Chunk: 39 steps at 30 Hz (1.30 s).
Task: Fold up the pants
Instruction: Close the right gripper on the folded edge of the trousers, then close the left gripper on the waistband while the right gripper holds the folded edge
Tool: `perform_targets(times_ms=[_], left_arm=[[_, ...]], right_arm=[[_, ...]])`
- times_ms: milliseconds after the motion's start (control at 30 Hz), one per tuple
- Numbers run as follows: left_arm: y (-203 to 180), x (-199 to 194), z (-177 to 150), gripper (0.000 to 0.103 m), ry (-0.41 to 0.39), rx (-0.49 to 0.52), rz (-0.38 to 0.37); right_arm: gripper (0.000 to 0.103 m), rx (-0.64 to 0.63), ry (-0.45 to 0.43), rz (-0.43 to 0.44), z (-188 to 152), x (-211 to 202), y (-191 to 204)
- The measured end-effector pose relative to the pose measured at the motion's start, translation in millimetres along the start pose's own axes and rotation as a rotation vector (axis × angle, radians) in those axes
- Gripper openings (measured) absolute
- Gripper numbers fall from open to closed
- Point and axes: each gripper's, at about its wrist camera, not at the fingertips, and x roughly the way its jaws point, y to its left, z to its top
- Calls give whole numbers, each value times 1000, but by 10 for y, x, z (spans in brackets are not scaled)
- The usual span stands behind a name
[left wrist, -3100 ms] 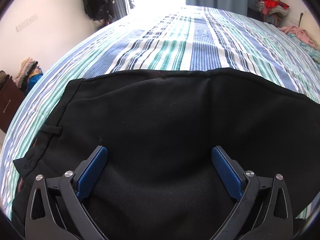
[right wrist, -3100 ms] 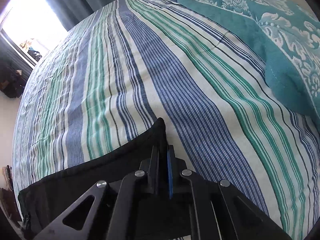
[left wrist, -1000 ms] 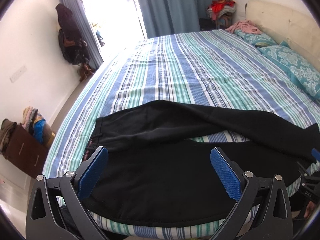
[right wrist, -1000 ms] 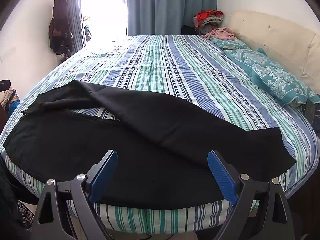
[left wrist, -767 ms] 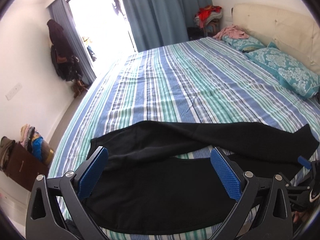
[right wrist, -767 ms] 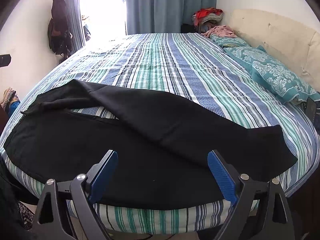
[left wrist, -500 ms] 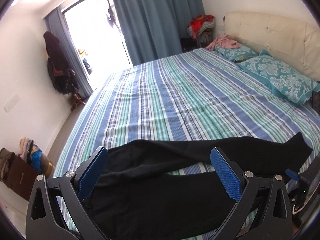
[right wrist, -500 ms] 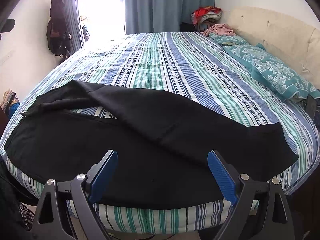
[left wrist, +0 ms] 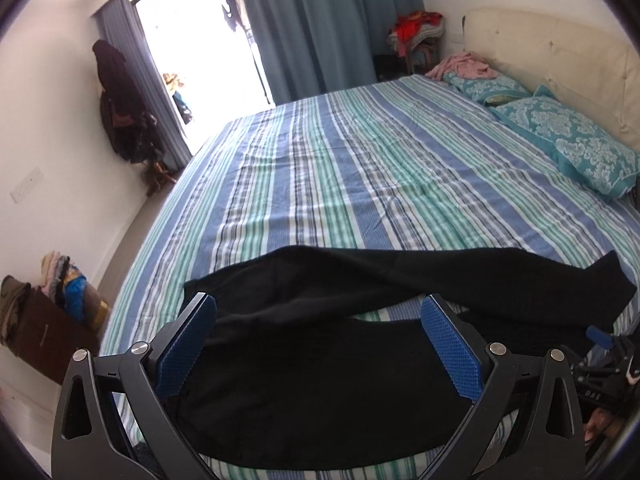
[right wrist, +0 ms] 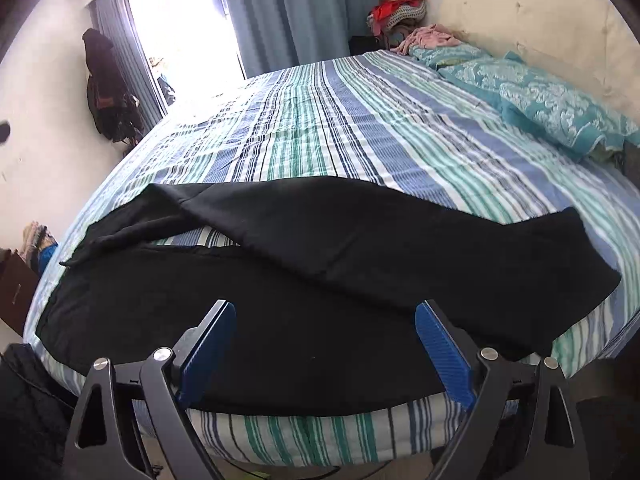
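Big bed (left wrist: 360, 168) w/ blue, teal & white striped sheet fills centre of both views. Black pants (left wrist: 320, 360) lie flat across its near edge, lower half of frame, waist end at left, leg ends at right. One leg (right wrist: 400, 240) is folded diagonally over the other, leaving a small gap of sheet showing betw. them left of centre. Near hem sits at the mattress edge. Two teal patterned pillows (left wrist: 572, 140) lie along the right side by the cream headboard (left wrist: 560, 52). Pink garment (left wrist: 464, 64) is bunched on the far pillow, upper right. Rest of sheet bare, lightly creased.
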Motion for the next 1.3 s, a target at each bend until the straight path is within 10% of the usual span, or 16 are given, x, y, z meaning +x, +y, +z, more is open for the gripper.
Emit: perform_targets(times_ms=[133,400,533,600,633,1000,1300], left_arm=[[143,319,-401,102,123,-21,31],[273,576,-698,102,202,-49,60],[283,817,-789,102,244,-82,-7],[281,987,-806,102,288,-87,-52],[287,1062,-785,102,299,-82,-65],[882,2729,280,102,469,-413,-187],[971,3518,203,100,627,-633,-172]], right_arm=[[91,266,74,176,-69,199,-463],[91,797,-23,235,-228,402,-1430],[72,736,-42,109,-64,427,-1413],[11,639,-22,34,36,431,-1337],[6,601,-33,7,72,389,-1297],[6,333,-257,133,400,-538,-801],[6,284,-312,261,379,-1031,-715]])
